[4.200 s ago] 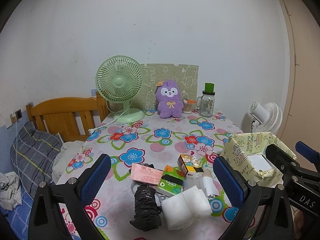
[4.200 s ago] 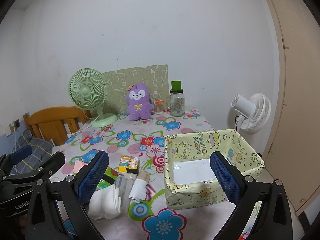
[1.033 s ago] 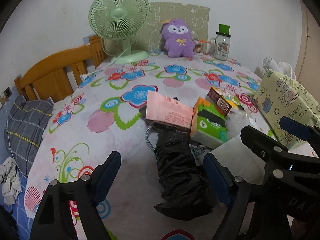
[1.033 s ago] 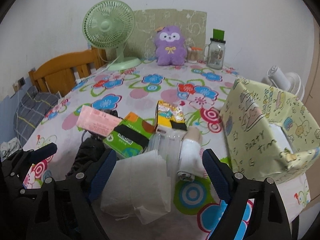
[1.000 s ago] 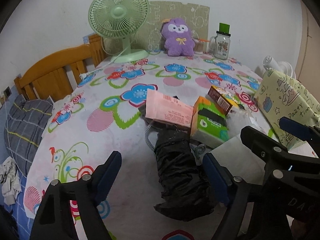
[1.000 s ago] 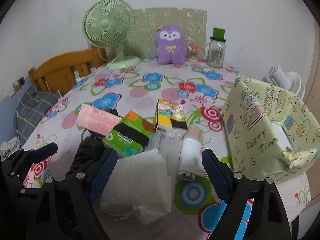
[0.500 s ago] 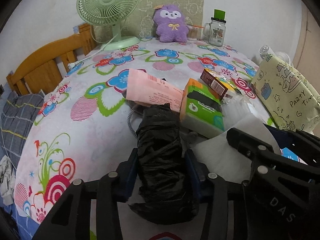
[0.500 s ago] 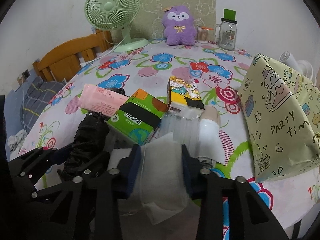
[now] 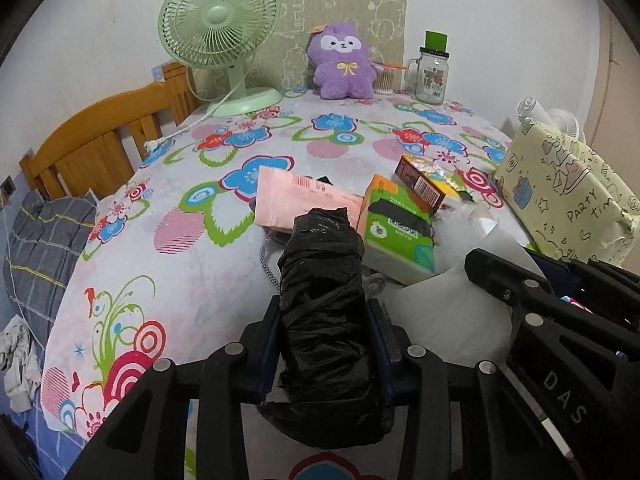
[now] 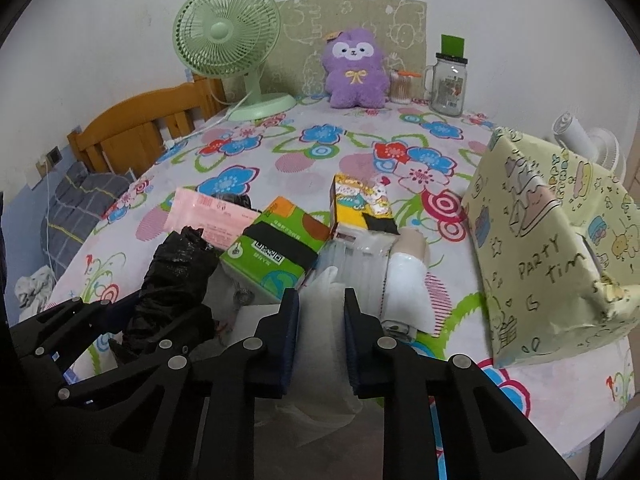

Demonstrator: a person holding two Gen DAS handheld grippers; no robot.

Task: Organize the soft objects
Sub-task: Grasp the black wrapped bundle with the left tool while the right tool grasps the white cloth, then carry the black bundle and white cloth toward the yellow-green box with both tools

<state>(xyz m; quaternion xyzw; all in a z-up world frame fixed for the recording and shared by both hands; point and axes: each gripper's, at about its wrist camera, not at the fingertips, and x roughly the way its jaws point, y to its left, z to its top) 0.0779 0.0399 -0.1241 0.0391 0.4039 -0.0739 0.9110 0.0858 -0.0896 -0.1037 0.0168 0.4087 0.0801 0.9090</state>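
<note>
Both your hand-held grippers just clamped down: left hand-held gripper (image 9: 324,344) squeezed the crumpled black plastic-bag roll (image 9: 322,300), right hand-held gripper (image 10: 320,320) pinched the white folded cloth (image 10: 320,292). Both looked ready to lift.

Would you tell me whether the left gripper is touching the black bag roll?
Touching: the left wrist view shows the left gripper pressing both sides of the black bag roll.

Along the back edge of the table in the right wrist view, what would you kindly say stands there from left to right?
Green fan → purple plush toy → cotton swab jar → glass mug with green straw.
</note>
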